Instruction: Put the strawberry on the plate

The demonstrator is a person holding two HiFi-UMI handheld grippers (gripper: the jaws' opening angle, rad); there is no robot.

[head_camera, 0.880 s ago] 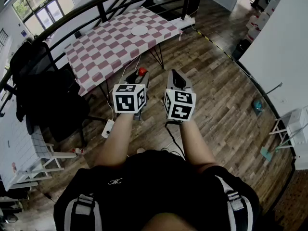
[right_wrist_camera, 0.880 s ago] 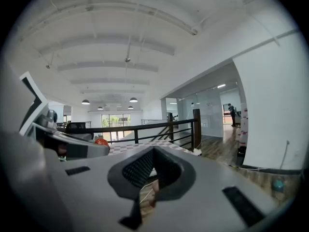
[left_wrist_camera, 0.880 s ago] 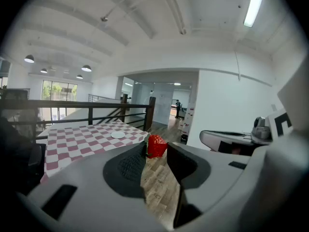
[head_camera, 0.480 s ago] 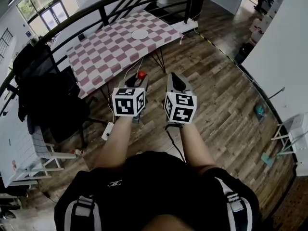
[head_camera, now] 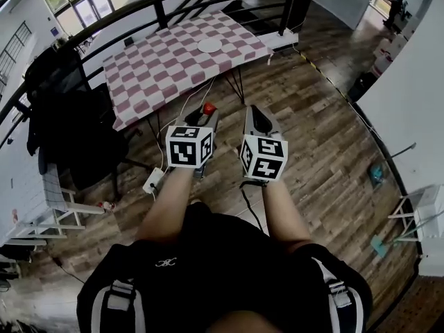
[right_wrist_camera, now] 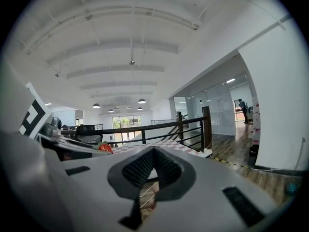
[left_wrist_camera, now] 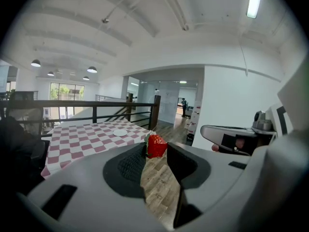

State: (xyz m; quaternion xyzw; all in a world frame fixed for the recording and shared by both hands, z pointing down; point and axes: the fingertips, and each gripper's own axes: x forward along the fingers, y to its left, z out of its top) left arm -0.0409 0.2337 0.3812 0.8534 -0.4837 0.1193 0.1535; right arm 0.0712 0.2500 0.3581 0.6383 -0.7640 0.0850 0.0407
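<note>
In the head view a red strawberry [head_camera: 207,108] sits pinched at the tip of my left gripper [head_camera: 206,112], held in the air over the wooden floor. The left gripper view shows the strawberry [left_wrist_camera: 156,145] between the two pads, with the left gripper [left_wrist_camera: 155,150] shut on it. The white plate [head_camera: 210,45] lies on the far part of the pink-and-white checked table [head_camera: 159,68], well ahead of both grippers; the plate [left_wrist_camera: 120,133] is small in the left gripper view. My right gripper [head_camera: 254,111] is level beside the left one, tips together and empty [right_wrist_camera: 153,152].
A black railing [head_camera: 173,2] runs behind the table. A black chair draped with dark clothing [head_camera: 66,120] stands left of it. A white power strip [head_camera: 152,180] with cables lies on the floor under the table's near edge. A white wall [head_camera: 416,68] is to the right.
The whole scene has shifted slightly right and down in the head view, with the table a bit nearer. Both grippers keep their pose, and the strawberry stays in the left one.
</note>
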